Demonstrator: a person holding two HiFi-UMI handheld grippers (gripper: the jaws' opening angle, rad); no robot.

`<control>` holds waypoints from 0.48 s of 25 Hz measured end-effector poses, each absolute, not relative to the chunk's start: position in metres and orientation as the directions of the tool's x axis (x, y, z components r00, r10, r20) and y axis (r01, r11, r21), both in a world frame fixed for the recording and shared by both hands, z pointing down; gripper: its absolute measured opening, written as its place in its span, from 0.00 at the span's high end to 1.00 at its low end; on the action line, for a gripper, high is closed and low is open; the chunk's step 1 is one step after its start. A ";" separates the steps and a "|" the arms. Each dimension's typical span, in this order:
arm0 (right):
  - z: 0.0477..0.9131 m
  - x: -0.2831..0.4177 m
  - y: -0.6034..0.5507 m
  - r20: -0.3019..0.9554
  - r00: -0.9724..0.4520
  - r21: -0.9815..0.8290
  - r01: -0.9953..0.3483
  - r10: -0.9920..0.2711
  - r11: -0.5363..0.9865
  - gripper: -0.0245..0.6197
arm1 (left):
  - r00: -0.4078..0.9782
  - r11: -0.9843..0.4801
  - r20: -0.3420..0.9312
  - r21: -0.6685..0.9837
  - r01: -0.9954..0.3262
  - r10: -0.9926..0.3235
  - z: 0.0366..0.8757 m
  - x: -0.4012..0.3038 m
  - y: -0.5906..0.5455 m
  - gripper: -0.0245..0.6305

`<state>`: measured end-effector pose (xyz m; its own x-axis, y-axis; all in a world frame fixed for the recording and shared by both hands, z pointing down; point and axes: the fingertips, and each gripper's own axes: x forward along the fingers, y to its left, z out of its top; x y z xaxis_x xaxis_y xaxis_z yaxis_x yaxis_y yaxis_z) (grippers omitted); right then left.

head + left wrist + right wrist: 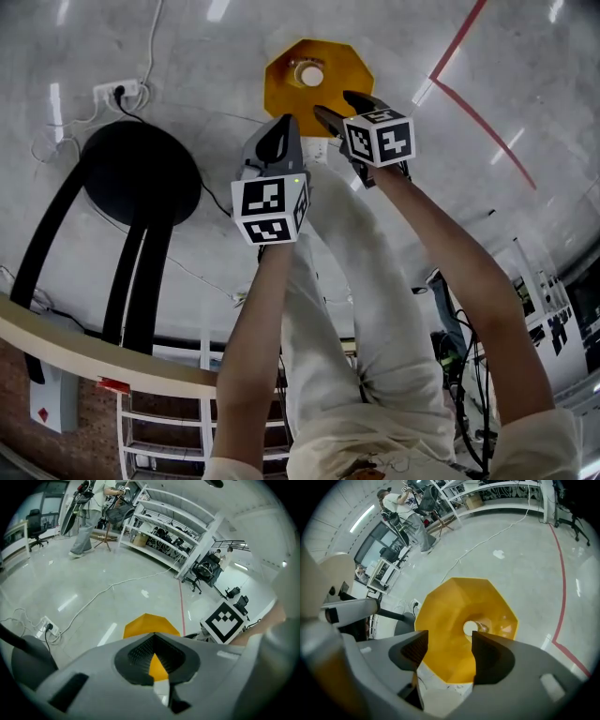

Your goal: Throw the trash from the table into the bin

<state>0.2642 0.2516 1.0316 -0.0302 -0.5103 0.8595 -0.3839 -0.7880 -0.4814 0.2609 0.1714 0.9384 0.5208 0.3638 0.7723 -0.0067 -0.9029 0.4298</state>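
Note:
A yellow eight-sided bin (281,94) stands on the grey floor below both grippers. A clear cup (309,73) lies at its bottom. My left gripper (285,122) hangs just short of the bin's near rim, its jaws shut tip to tip with nothing seen between them. In the left gripper view the bin (149,623) shows beyond the joined tips of the left gripper (153,635). My right gripper (336,105) is over the bin's near right side and stands open. In the right gripper view the right gripper (449,639) is empty and frames the bin (445,616) and the cup (472,628).
A black round stool (141,173) stands left of the bin, with a power strip (117,91) and cables behind it. Red floor tape (469,103) runs at the right. A curved wooden table edge (84,352) is at lower left. A person (86,522) and shelving (164,527) are far off.

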 end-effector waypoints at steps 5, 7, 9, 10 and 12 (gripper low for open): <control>0.996 0.266 0.251 0.848 -0.033 -0.493 -0.417 -0.529 -0.764 0.52 | 0.504 -0.925 0.796 0.380 0.014 0.335 0.917 0.268 0.161 0.96; 0.975 0.269 0.248 0.840 -0.029 -0.499 -0.436 -0.542 -0.749 0.54 | 0.511 -0.926 0.793 0.376 0.014 0.330 0.901 0.272 0.158 0.96; 0.952 0.273 0.246 0.830 -0.021 -0.505 -0.453 -0.558 -0.734 0.56 | 0.524 -0.929 0.788 0.371 0.017 0.324 0.881 0.277 0.155 0.96; 0.940 0.275 0.244 0.825 -0.015 -0.506 -0.462 -0.564 -0.728 0.57 | 0.532 -0.929 0.784 0.369 0.014 0.320 0.870 0.279 0.153 0.96; 0.915 0.279 0.242 0.826 -0.002 -0.494 -0.485 -0.564 -0.722 0.66 | 0.549 -0.931 0.776 0.364 0.011 0.310 0.845 0.281 0.149 0.96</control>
